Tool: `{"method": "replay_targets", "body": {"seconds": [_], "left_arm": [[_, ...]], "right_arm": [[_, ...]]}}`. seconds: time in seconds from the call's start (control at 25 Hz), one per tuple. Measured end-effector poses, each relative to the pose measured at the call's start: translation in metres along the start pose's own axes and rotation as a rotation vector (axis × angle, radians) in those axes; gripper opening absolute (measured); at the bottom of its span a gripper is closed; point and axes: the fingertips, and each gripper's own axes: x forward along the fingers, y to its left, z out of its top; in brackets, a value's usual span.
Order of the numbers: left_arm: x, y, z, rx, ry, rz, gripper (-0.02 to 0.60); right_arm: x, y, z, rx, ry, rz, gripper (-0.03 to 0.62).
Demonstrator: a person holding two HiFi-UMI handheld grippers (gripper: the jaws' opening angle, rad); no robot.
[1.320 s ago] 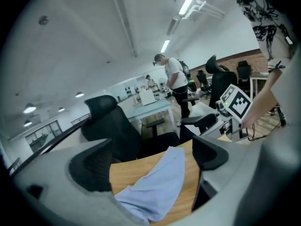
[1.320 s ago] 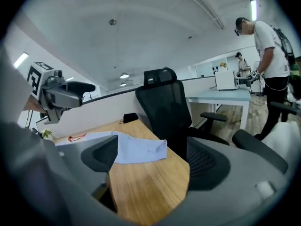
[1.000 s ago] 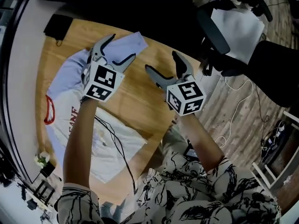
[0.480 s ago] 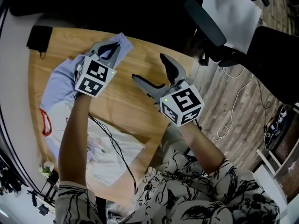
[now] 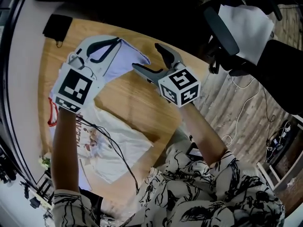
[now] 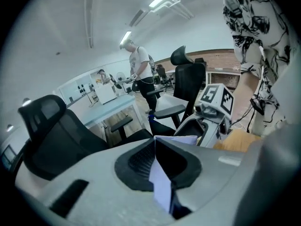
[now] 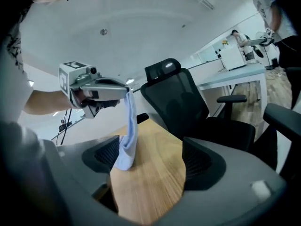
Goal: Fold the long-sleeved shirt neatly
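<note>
My left gripper (image 5: pixel 117 41) has its jaws clamped on the end of the pale blue sleeve (image 5: pixel 124 60), lifted clear of the round wooden table (image 5: pixel 142 110). The rest of the long-sleeved shirt (image 5: pixel 113 148) lies spread on the table under my left arm. My right gripper (image 5: pixel 147 56) has its jaws wide apart, gripping nothing, close by the hanging cloth. I'd carry the sleeve across the white body under light tension and lay it straight, with the right jaws steadying the crease.
</note>
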Motion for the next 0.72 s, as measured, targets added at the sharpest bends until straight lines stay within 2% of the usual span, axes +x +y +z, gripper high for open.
{"method": "replay_targets", "body": {"seconds": [0.08,0.12,0.16,0.2,0.36,0.52,0.72], "left_arm": [[-0.012,-0.001,0.004,0.016,-0.001,0.005,0.014],[-0.017,-0.001,0.003,0.019,0.002,0.012,0.014],[-0.021,-0.001,0.0,0.019,0.007,0.021,0.014],[-0.025,0.0,-0.003,0.014,0.011,0.032,0.014],[-0.041,0.005,-0.01,-0.03,0.006,0.063,0.014],[-0.083,0.015,-0.01,-0.017,0.014,0.127,0.014],[-0.194,0.033,-0.015,-0.053,-0.04,0.266,0.014]], "right_arm": [[-0.001,0.012,0.005,-0.032,-0.026,0.049,0.391],[-0.003,0.019,0.008,-0.044,-0.05,0.07,0.325],[-0.005,0.026,0.012,-0.051,-0.076,0.087,0.223],[-0.009,0.031,0.015,-0.051,-0.099,0.099,0.043],[-0.018,0.051,0.023,-0.049,-0.127,0.129,0.026],[-0.023,0.086,0.058,-0.073,-0.146,0.141,0.026],[-0.015,0.201,0.109,0.025,-0.189,0.348,0.025]]}}
